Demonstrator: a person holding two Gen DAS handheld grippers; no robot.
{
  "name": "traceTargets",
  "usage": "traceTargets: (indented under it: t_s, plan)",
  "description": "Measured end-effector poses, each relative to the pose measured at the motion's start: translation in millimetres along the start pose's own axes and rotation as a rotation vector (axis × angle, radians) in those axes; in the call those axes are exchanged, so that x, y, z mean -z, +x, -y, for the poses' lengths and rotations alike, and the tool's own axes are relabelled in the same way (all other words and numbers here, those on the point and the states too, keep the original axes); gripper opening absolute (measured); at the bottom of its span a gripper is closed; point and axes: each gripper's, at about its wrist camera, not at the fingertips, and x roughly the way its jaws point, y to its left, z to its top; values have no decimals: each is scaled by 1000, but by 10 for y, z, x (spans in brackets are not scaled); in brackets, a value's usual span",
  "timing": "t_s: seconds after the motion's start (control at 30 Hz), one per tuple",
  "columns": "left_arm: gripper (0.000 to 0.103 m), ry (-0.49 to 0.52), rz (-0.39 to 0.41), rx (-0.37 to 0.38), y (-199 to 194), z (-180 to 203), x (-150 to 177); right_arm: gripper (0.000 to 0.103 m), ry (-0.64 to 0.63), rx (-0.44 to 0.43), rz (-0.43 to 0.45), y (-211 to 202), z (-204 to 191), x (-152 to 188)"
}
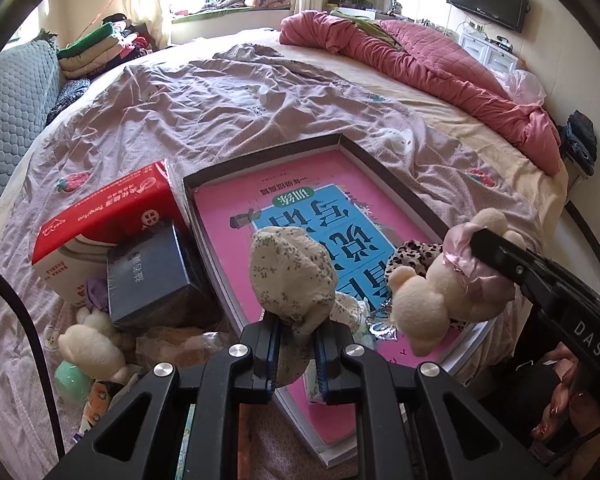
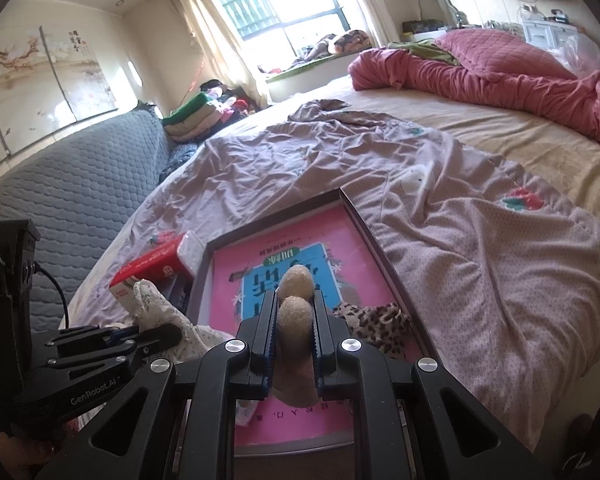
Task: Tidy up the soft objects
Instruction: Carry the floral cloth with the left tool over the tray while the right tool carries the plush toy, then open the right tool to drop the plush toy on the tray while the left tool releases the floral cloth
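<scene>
Plush toys: lowering floral toy (image 1: 290, 276) in left fingers (image 1: 276, 344), bear (image 1: 432, 300) in right fingers (image 2: 272, 340), both clamped tight; aiming tray (image 1: 396, 176) centre, 12 o'clock, releasing low.

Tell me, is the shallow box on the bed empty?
No, the shallow box holds a pink book lying flat inside.

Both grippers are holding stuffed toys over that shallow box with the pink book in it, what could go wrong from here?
1. The left gripper pinches only the floral toy by its lower end, so it may slip or flop.
2. The bear in the right gripper hangs close beside it; the two may tangle.
3. The box has a low rim, so a dropped toy may roll onto the bedsheet.
</scene>
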Motion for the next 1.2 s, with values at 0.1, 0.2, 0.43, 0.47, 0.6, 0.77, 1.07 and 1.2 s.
traceTargets:
  t_s: [0.1,0.2,0.43,0.47,0.6,0.77,1.07,1.2]
  plan:
    - [15,-2,-12,8,64,7,3,15,-6,6,-16,55,10,32]
    - [15,10,-21,4,114,39,12,16,-8,20,-38,126,38,72]
    - [15,11,-37,8,203,40,31,19,-34,70,-73,259,72,157]
    - [15,11,-36,7,206,39,32,19,-28,71,-75,275,87,165]
    - [15,8,-38,9,214,32,34,21,-11,79,-85,314,142,190]
    - [16,12,-36,15,209,30,32,25,5,91,-91,343,178,204]
    - [18,13,-33,15,194,43,30,43,31,113,-95,344,247,221]
    - [20,16,-31,20,167,51,27,54,31,124,-85,311,250,210]
